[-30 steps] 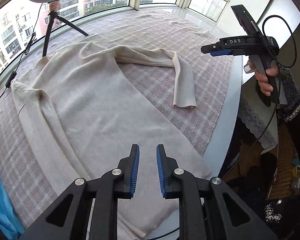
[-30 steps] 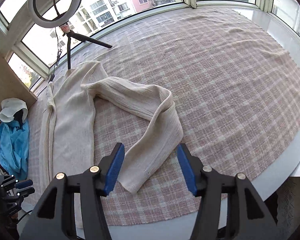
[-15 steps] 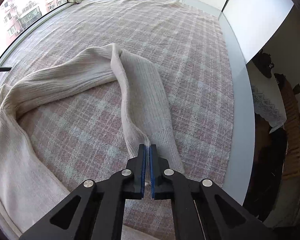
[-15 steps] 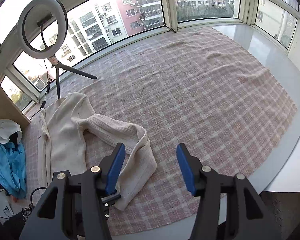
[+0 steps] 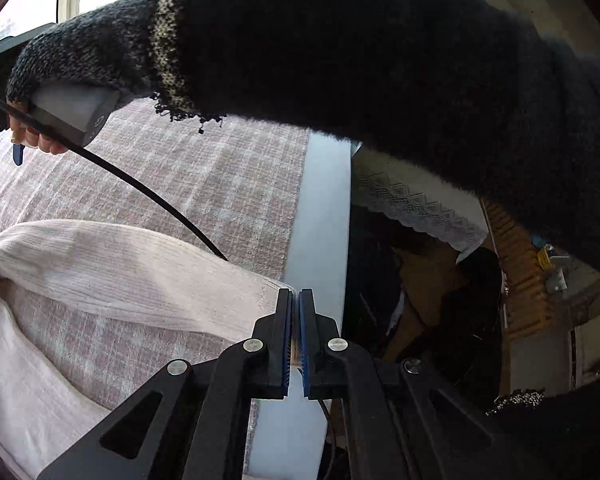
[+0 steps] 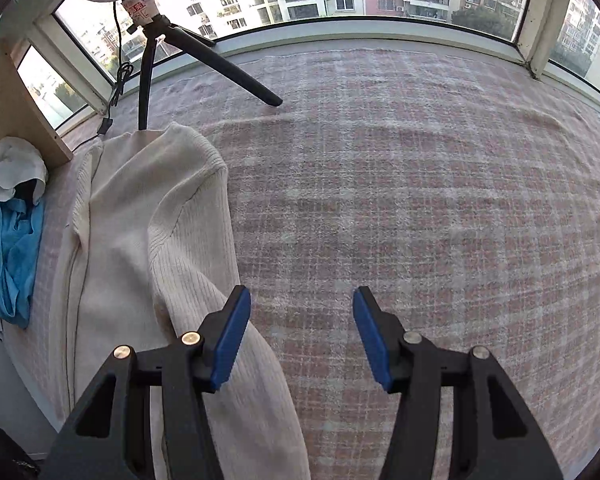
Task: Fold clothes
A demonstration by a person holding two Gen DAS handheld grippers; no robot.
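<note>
A: Left wrist view first. Left gripper [image 5: 295, 340] closed down to a sliver, pinching the cuff end of the cream sweater's sleeve [image 5: 132, 280] right at the near edge of the plaid blanket [image 5: 220, 184]. Sleeve drawn out sideways from the body of the cream sweater [image 5: 16, 384] at lower left. Above, a dark knit sleeve [image 5: 380, 60] of the person's other arm crossing the frame, its hand [image 5: 40, 136] wrapped round a handle, with a black cable [image 5: 140, 192] trailing down.

B: And the right wrist view?

A: Right gripper [image 6: 302, 336] spread wide, gripping nothing, hovering over bare blanket just beside the sleeve. Sweater lying lengthwise on the left of the blanket, sleeve running down under the left finger. Also a tripod [image 6: 168, 52], a blue cloth [image 6: 8, 248] with something white on it, windows behind.

B: Step in hand?

A: Likely a sleeve fold: cuff held, probably to be carried across the body. Next move calling for a steady pinch, and a level carry so the knit lands flat without bunching.

B: Differences between views?

A: Pinch on the cuff visible only from the left; whole lie of the sweater and the spread claw only from the right.
</note>
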